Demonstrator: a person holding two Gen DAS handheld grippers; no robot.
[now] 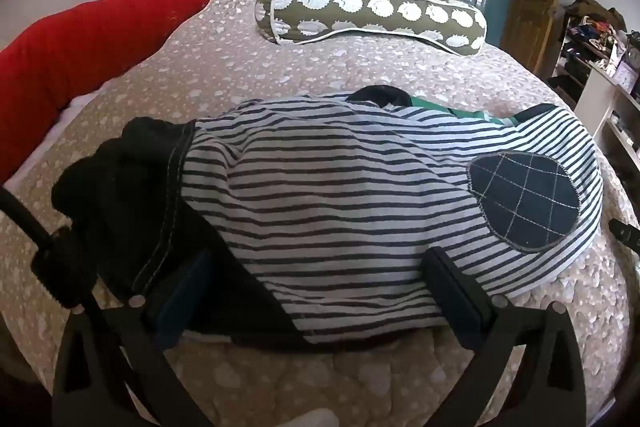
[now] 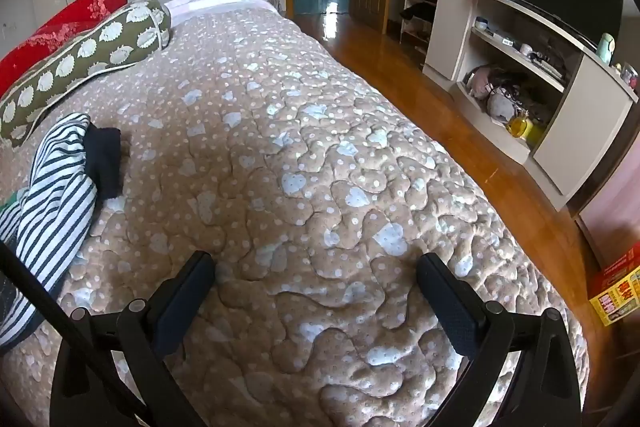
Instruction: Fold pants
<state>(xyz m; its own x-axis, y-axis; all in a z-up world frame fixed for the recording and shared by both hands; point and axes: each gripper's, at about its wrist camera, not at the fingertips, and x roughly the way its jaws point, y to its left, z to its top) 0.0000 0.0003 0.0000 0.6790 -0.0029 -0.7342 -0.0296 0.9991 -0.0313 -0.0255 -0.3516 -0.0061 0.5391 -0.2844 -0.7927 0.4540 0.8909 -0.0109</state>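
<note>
The striped pants, white with dark stripes, a black waistband at the left and a dark oval knee patch, lie bunched on the beige quilted bed. My left gripper is open, its jaws wide apart around the near edge of the pants; a black fold lies by its left finger. My right gripper is open and empty over bare quilt, to the right of the pants. In the right wrist view the pants show at the left edge with a black cuff.
A red bolster and an olive patterned bolster lie at the head of the bed. Beyond the bed's right edge are a wooden floor, a shelf unit with a TV, and a yellow box.
</note>
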